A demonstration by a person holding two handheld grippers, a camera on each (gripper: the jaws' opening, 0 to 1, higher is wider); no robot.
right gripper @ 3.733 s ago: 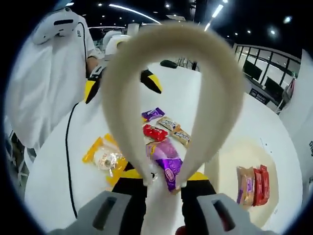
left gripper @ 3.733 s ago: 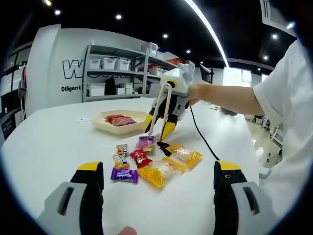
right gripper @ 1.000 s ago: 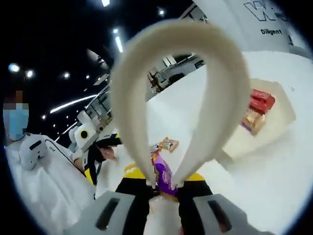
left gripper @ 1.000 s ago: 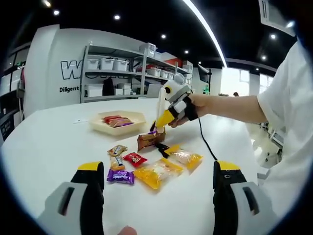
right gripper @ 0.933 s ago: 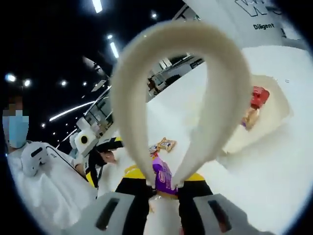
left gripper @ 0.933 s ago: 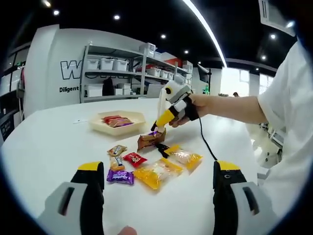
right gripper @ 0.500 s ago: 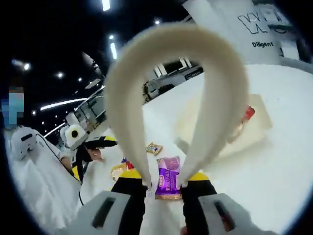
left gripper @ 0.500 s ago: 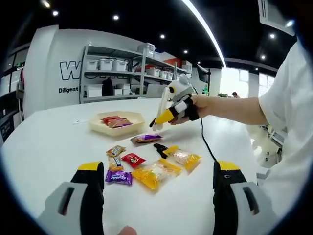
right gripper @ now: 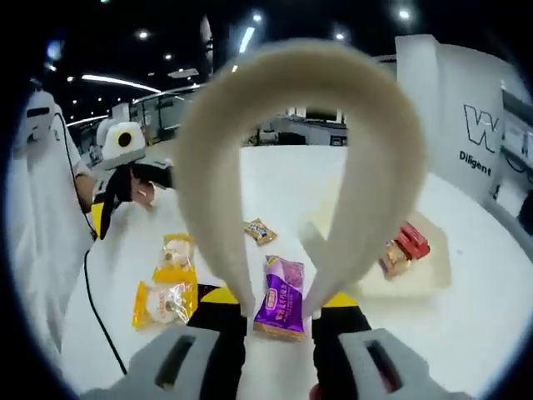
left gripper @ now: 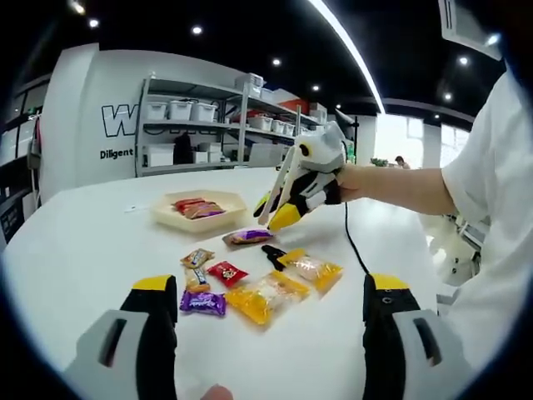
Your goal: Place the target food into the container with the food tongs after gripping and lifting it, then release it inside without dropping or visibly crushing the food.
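Observation:
A purple snack packet [left gripper: 250,237] lies flat on the white table, a little short of the cream tray [left gripper: 171,218]. In the right gripper view the purple packet [right gripper: 279,305] rests on the table between the tips of the cream food tongs [right gripper: 300,75], which look spread. My right gripper [left gripper: 275,210] is shut on the tongs [left gripper: 279,187] and hangs above and just right of the packet. The tray [right gripper: 416,279] holds red and brown packets [right gripper: 404,247]. My left gripper [left gripper: 268,287] stands wide open near the table's front, with nothing between its jaws.
Loose snacks lie in front of my left gripper: two yellow packets [left gripper: 266,293] [left gripper: 310,267], a red one [left gripper: 226,272], a small purple one [left gripper: 203,302]. A black cable [left gripper: 354,246] trails from the right gripper. A person's arm [left gripper: 391,183] reaches in from the right. Shelving [left gripper: 208,125] stands behind.
A second ago the purple packet hung pinched in the tongs above the table. It now lies on the table, and the right gripper has lifted and turned with the tongs. The left gripper has stayed still.

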